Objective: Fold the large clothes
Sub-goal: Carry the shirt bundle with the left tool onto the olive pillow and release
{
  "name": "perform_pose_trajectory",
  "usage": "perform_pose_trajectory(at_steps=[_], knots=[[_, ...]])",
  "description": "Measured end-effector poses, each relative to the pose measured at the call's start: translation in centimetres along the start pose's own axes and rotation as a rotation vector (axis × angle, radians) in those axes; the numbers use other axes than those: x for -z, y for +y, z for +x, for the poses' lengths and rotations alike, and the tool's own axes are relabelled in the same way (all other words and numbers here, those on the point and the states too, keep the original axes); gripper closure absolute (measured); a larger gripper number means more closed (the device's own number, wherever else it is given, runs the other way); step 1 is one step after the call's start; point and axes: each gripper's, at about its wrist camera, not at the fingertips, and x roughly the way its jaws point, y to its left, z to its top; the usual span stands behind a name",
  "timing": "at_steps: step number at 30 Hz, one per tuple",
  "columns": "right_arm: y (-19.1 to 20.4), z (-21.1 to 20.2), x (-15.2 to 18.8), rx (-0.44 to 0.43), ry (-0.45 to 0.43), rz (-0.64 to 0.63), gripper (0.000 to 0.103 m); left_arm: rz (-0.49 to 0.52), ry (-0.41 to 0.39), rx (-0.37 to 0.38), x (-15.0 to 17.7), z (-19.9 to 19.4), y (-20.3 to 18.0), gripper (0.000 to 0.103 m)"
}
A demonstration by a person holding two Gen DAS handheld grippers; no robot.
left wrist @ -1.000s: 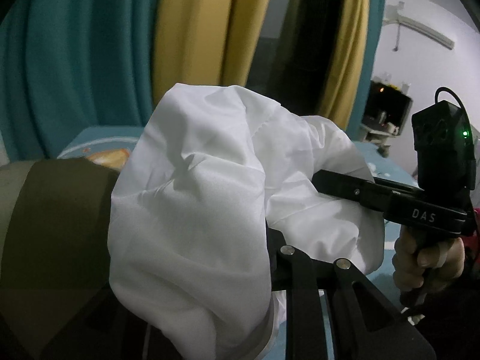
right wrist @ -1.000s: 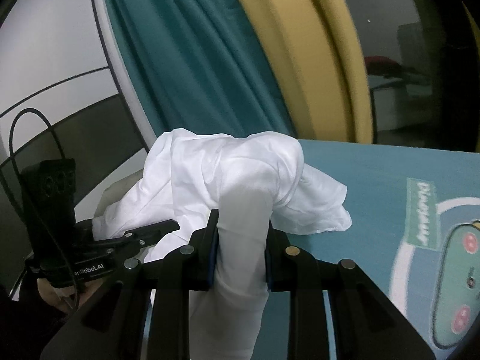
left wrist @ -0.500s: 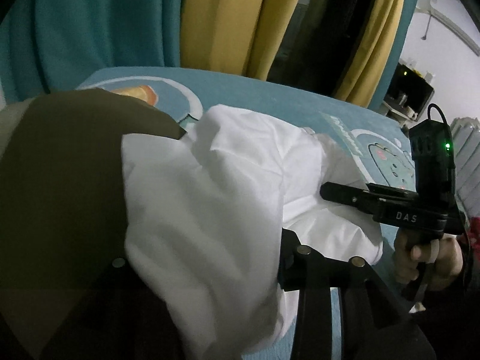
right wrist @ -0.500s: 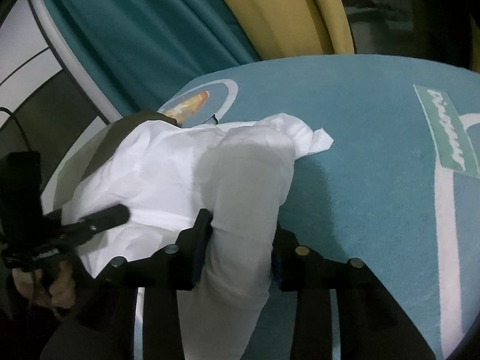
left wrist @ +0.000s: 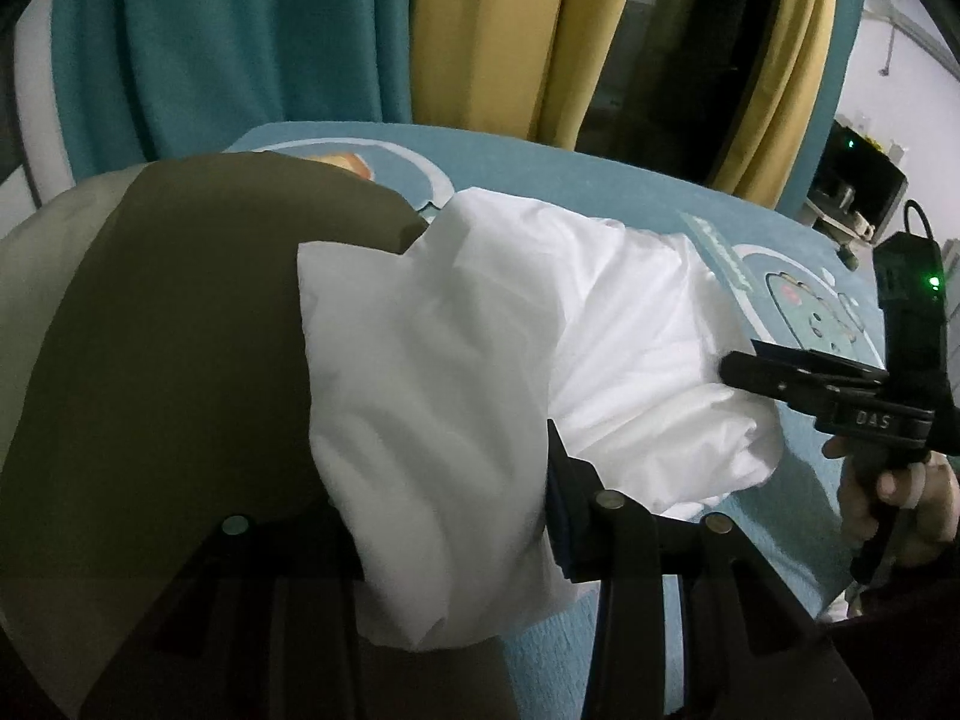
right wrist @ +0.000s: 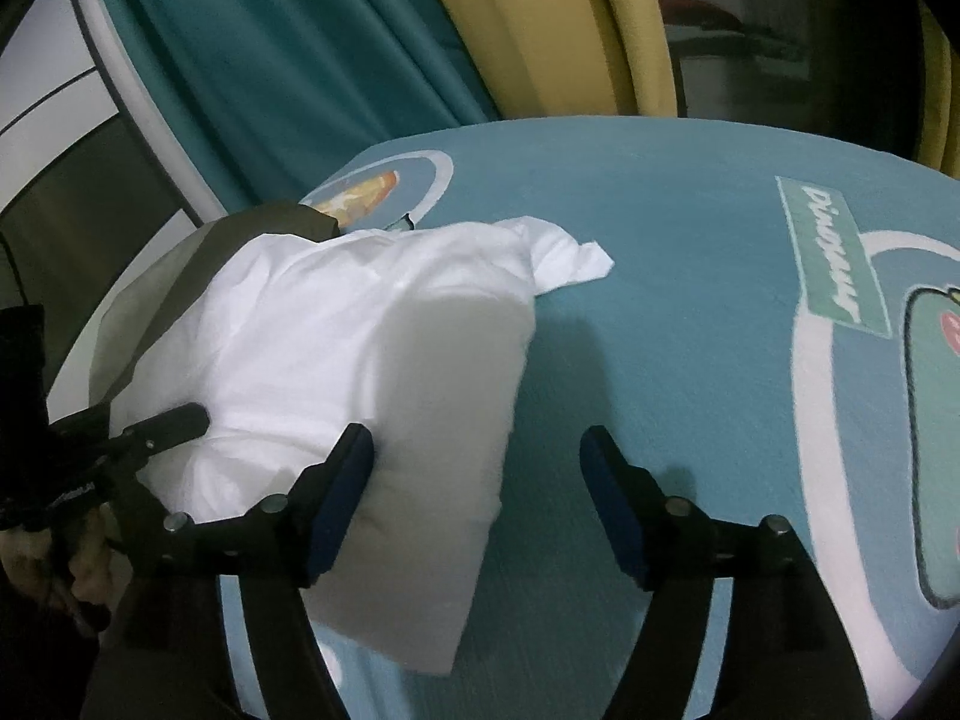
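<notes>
The right tool stood released, its blue-padded jaws spread wide, the left pad just touching the edge of the white garment and the right one over bare teal mat. The left tool was wrapped in white cloth; one jaw showed at the cloth's right side and the other was buried, so it looked clenched on the garment, though I could not tell for certain. The garment lay bunched on the mat, a loose corner trailing away from the tools, and its left side rested against an olive-brown cloth spread beside it. The risk, to my eye, was that with only one tool holding, any pull from the left would drag the whole heap sideways and undo the fold, or catch the olive-brown cloth and haul it along. The puffed bundle also seemed likely to spring open if released without being pressed flat.
</notes>
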Motion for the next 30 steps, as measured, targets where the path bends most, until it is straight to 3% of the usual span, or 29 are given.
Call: perform_pose_trajectory(at_steps=[7,15,25,30], knots=[[-1.0,-2.3,1.4,0.008,-0.009,0.017,0.023,-0.004,-0.017,-0.067,1.2,-1.5,-0.9,0.063],[-2.8,-5.0,3.5,0.045,-0.014,0.038,0.022,-0.038,-0.160,-0.213,3.6,-5.2,-2.9,0.063],[-5.4,-8.4,6.6,0.085,-0.030,0.075,0.020,-0.042,-0.254,-0.237,5.8,-7.5,-6.9,0.063],[-6.7,-10.3,8.1,0.114,-0.050,0.100,0.019,-0.008,-0.268,-0.193,6.5,-7.7,-9.8,0.062]])
